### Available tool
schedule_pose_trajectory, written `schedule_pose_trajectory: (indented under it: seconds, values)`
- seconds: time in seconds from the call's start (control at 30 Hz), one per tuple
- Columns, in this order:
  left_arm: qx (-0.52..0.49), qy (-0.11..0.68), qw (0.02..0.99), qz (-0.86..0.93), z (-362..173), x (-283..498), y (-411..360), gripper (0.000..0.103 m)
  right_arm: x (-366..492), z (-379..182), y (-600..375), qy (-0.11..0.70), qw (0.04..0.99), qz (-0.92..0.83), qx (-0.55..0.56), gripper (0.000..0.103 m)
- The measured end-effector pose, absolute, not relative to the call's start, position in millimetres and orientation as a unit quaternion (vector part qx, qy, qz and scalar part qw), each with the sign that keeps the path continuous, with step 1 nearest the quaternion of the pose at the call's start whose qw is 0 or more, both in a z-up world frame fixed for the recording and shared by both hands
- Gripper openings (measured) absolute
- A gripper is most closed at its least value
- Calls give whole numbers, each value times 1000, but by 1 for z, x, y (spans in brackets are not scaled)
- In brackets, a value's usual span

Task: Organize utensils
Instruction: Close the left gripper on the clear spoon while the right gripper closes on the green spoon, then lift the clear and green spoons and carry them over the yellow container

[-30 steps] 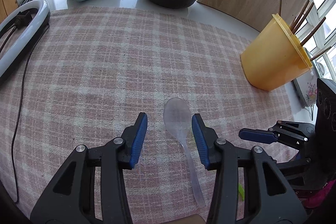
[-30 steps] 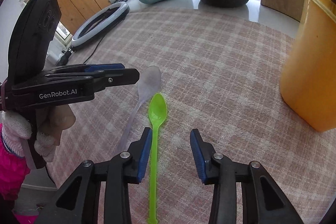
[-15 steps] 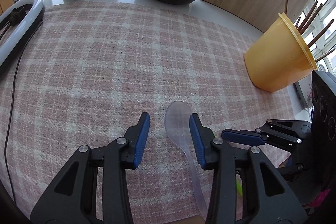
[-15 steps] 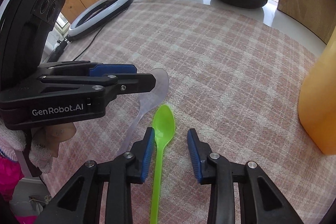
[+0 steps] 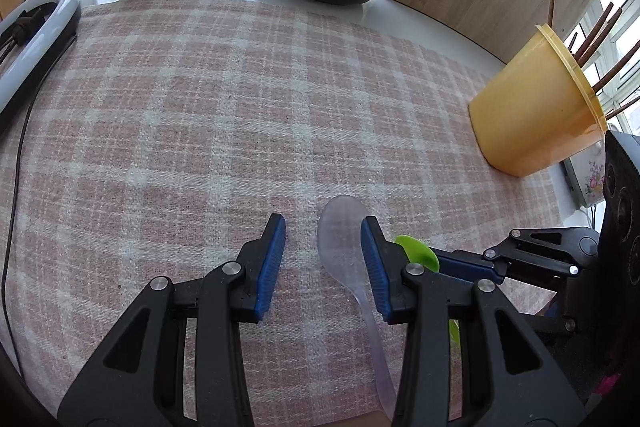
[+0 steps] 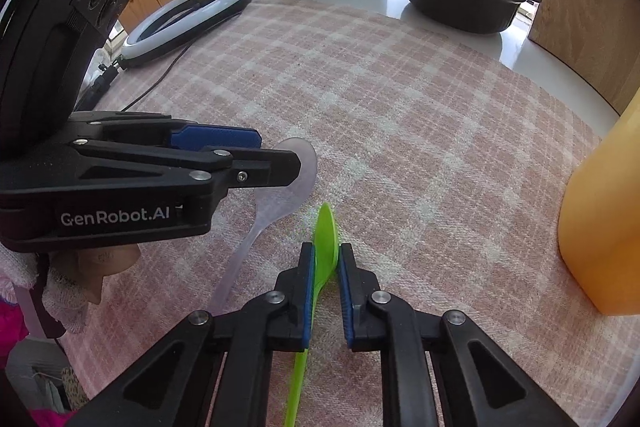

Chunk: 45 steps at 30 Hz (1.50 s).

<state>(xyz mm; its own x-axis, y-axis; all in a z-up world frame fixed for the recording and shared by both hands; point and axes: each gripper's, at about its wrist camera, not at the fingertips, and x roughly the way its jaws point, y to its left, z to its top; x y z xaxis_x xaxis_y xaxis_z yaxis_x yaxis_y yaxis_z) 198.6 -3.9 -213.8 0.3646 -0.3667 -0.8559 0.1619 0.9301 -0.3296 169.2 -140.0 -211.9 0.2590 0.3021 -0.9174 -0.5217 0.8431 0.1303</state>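
Right tool (image 6: pixel 325 269) has just been closing and we've now got its blue pads pinching the green spoon (image 6: pixel 326 235) at the base of the bowl, with the spoon tipped on edge over the checked cloth (image 6: pixel 400 115). Left tool (image 5: pixel 323 259) sits spread around the clear spoon (image 5: pixel 342 239), which lies flat on the cloth close against its right pad, though we can't tell if they touch. Our yellow holder (image 5: pixel 532 115) with chopsticks (image 5: pixel 596 39) stands off to the right.

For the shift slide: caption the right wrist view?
Right gripper just closed on the green spoon; left gripper open over the clear spoon.
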Motion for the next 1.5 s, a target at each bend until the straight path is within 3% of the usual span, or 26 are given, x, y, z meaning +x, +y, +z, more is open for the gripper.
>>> schedule_pose_trajectory:
  seconds: [0.27,0.4,0.63,1.5]
  values:
    - [-88,536,824,-160,-216,203,-11,33,175,-211,-148,556,788,257,-64,1]
    - [-73,536,826,-156,-217,202,-17,10,174,-211,-151,557,788,256,-56,1]
    - [-76,528,831,-156,-212,200,-17,3,173,-204,-156,552,794,251,-47,1]
    - [-92,449,870,-181,-124,156,-15,0,146,-124,-229,469,854,222,33,1]
